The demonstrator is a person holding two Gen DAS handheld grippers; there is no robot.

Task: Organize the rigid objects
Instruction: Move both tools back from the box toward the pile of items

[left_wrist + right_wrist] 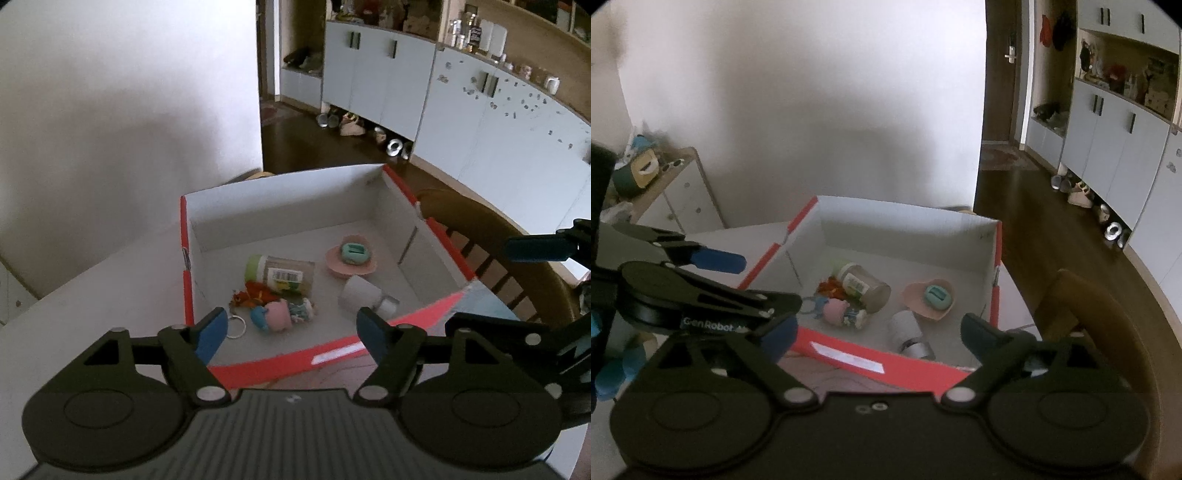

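A red cardboard box with a white interior (373,218) is sitting open on a white tabletop (110,280), and both grippers are hovering just short of its near red wall. The left gripper (291,332) is holding its blue-padded jaws wide apart with nothing between them, and the right gripper (879,332) is likewise spreading its jaws apart and gripping nothing (its left finger is partly hidden behind the other tool in the right wrist view). Inside the box, a clear plastic jar with a pale green lid and a barcode label (280,273) is lying on its side, touching a small orange toy (253,293). Just in front of them a pink and blue figurine keychain with a metal ring (280,314) is lying flat. A pink heart-shaped dish (351,264) is resting nearby, carrying a small teal rounded object (354,253). A white cylindrical item with a silver end (365,295) is lying on its side just beside the dish. A brown wooden chair (491,236) is standing beside the box.
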